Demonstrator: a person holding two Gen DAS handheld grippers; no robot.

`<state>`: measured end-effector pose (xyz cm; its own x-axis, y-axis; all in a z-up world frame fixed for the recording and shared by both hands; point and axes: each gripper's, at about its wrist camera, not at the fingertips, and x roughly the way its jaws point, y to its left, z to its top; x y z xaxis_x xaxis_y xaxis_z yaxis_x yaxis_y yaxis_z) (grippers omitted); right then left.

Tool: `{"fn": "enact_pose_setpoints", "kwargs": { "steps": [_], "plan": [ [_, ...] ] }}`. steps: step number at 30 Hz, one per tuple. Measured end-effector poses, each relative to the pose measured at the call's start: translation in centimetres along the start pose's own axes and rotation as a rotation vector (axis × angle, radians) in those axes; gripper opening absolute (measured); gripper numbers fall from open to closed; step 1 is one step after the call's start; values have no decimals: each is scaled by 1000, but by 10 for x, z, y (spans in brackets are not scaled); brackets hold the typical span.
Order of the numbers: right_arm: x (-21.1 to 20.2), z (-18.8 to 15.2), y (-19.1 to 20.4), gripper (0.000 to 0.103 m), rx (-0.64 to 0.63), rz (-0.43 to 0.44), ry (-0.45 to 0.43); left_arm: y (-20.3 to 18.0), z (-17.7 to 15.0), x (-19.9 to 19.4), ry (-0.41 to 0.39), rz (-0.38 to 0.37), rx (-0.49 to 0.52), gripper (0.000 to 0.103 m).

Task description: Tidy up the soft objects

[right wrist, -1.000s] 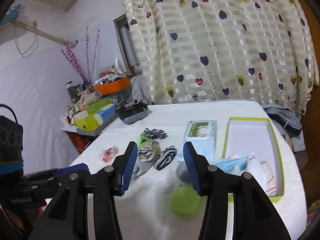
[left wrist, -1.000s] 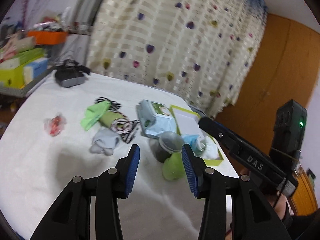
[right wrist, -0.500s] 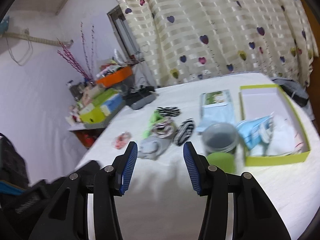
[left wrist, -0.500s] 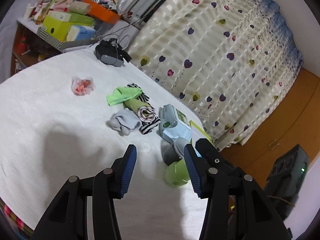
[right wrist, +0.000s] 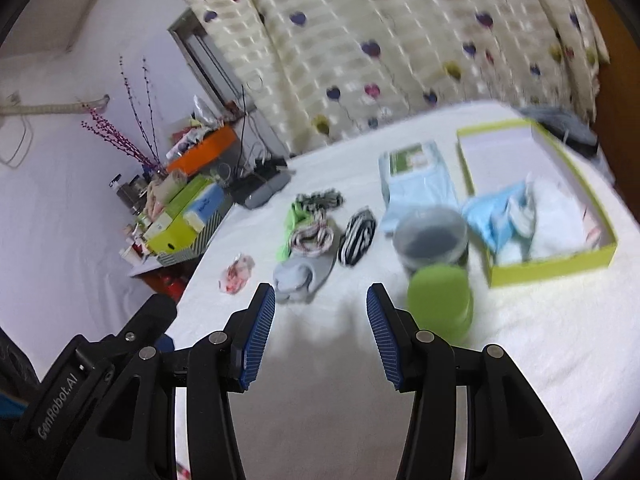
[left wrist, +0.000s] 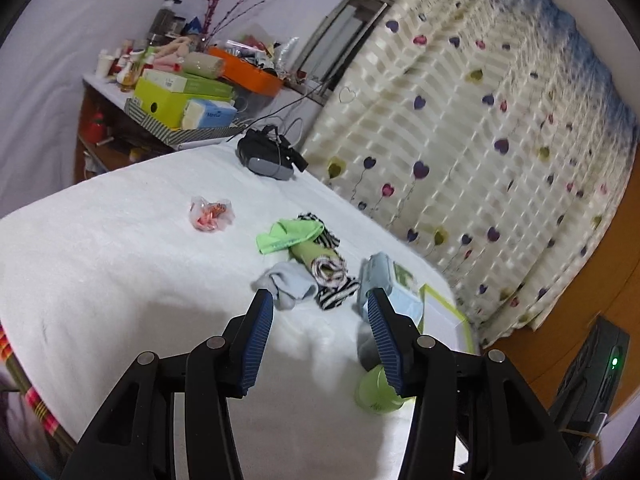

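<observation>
Soft items lie mid-bed on the white cover: a grey sock (left wrist: 290,285) (right wrist: 302,274), a green cloth (left wrist: 286,236) (right wrist: 294,216), a zebra-striped sock (left wrist: 336,294) (right wrist: 357,236), and a wipes pack (left wrist: 384,284) (right wrist: 418,178). A lime-edged box (right wrist: 552,264) (left wrist: 444,312) on the right holds blue and white soft items (right wrist: 520,216). My left gripper (left wrist: 320,340) is open and empty, just short of the grey sock. My right gripper (right wrist: 320,336) is open and empty, short of the grey sock.
A grey jar (right wrist: 430,240) and its green lid (right wrist: 440,302) (left wrist: 374,394) sit beside the box. A pink-red packet (left wrist: 210,216) (right wrist: 236,274) lies to the left. A black headset (left wrist: 268,154) rests at the far edge. A cluttered side shelf (left wrist: 180,100) stands left.
Both grippers have swung their view left and tilted; the sock pile now sits closer to centre. Both stay open and empty. Nothing on the bed has moved.
</observation>
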<state>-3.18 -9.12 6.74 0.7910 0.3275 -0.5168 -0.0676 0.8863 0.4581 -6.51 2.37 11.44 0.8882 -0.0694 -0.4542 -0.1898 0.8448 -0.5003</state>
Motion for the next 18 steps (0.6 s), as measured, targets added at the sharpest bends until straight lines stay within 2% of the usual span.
{"fn": "enact_pose_setpoints", "kwargs": {
  "steps": [2, 5, 7, 9, 10, 13, 16, 18],
  "plan": [
    [2, -1, 0, 49, -20, -29, 3, -4, -4, 0, -16, 18, 24, 48],
    [4, -3, -3, 49, -18, -50, 7, -3, -6, 7, 8, 65, 29, 48],
    [6, -6, -3, 49, -32, -124, 6, -1, -7, 16, 35, 94, 23, 48],
    [7, -9, -2, 49, -39, -112, 11, 2, -8, 21, 54, 118, 13, 48],
    [8, -10, -1, 49, -48, -107, 18, 2, -8, 22, 52, 119, 14, 48],
    [8, -6, 0, 49, -63, -79, 12, 0, -1, 21, 29, 35, 4, 48],
    [-1, 10, 7, 49, -61, -73, -49, -13, 13, 17, -17, 41, 32, 48],
    [-10, 15, 20, 49, -113, -91, -112, -28, 22, 11, -63, 40, 72, 48]
  ]
}}
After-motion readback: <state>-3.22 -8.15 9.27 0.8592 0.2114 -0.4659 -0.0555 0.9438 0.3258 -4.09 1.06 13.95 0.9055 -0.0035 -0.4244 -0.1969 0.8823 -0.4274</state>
